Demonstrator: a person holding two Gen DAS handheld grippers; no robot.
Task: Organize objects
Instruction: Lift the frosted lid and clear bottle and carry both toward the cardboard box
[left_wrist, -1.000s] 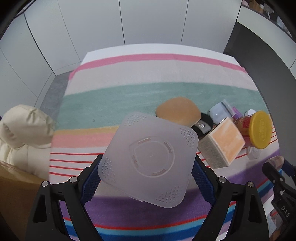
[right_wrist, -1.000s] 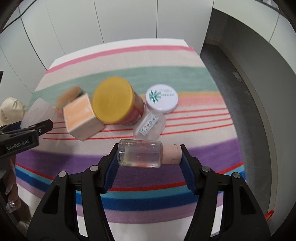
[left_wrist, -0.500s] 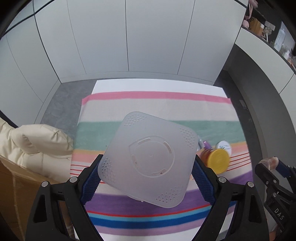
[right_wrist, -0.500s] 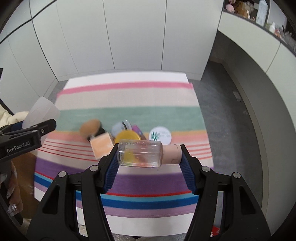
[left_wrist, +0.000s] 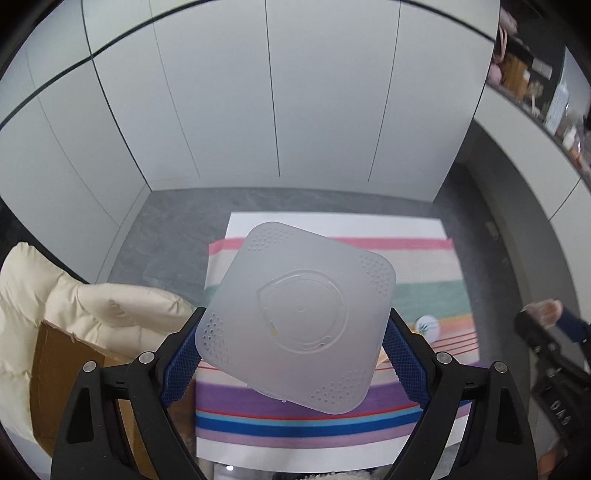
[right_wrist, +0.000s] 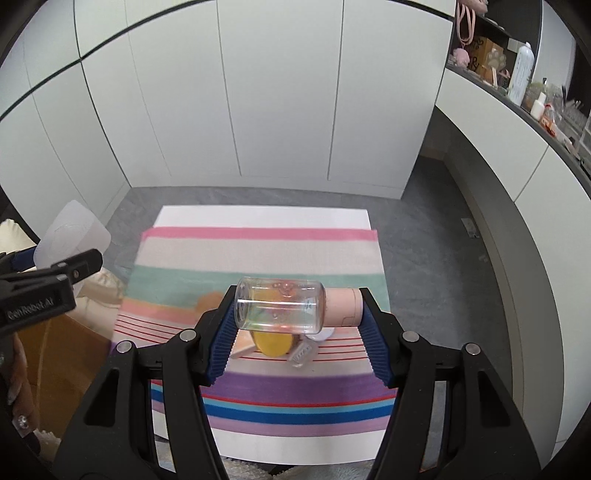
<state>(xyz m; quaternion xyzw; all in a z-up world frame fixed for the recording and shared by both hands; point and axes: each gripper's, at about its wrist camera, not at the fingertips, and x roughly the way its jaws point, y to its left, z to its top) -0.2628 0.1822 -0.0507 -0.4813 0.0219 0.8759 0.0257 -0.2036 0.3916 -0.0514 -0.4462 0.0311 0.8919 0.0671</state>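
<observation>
Gripping a frosted lid (left_wrist: 299, 317), left tool (left_wrist: 293, 354); right tool (right_wrist: 297, 332) clamps a clear bottle (right_wrist: 282, 310).

A frosted square lid (left_wrist: 299, 321) is held flat-on and tilted, high above the striped surface (right_wrist: 258, 254). A clear bottle (right_wrist: 282, 310) with a pink cap (right_wrist: 345, 307) is held sideways above a yellow-lidded jar (right_wrist: 273, 343).

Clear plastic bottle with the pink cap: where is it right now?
The clear plastic bottle with the pink cap lies sideways between the right gripper's blue pads, cap to the right, held above the striped cloth and the yellow-lidded jar.
</observation>
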